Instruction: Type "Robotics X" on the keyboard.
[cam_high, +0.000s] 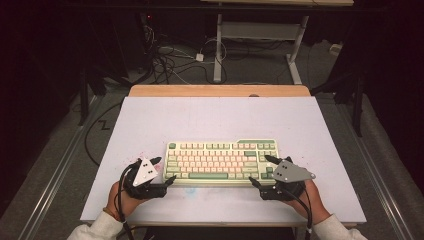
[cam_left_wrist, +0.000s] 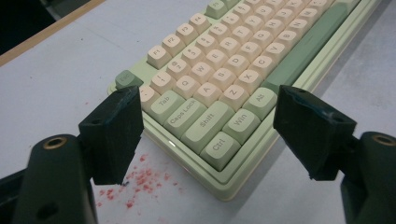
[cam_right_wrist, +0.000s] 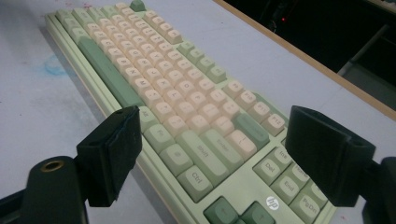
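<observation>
Desk (cam_high: 150, 120) first: a pale sheet on a wooden top, with a green and cream keyboard (cam_high: 222, 161) lying flat near the person's edge, roughly centred. The left hand-held gripper (cam_high: 162, 170) sits at the keyboard's left end and the right hand-held gripper (cam_high: 259, 171) at its right end, each with jaws spread wide and holding nothing, the end of the keyboard between them in both gripper views. If they close for a lift, I judge the jaws could land on keycaps rather than the frame, pressing or popping keys; uneven closing could skew the keyboard or let one end slip. Red specks (cam_left_wrist: 140, 179) mark the sheet by the left corner, harmless.
</observation>
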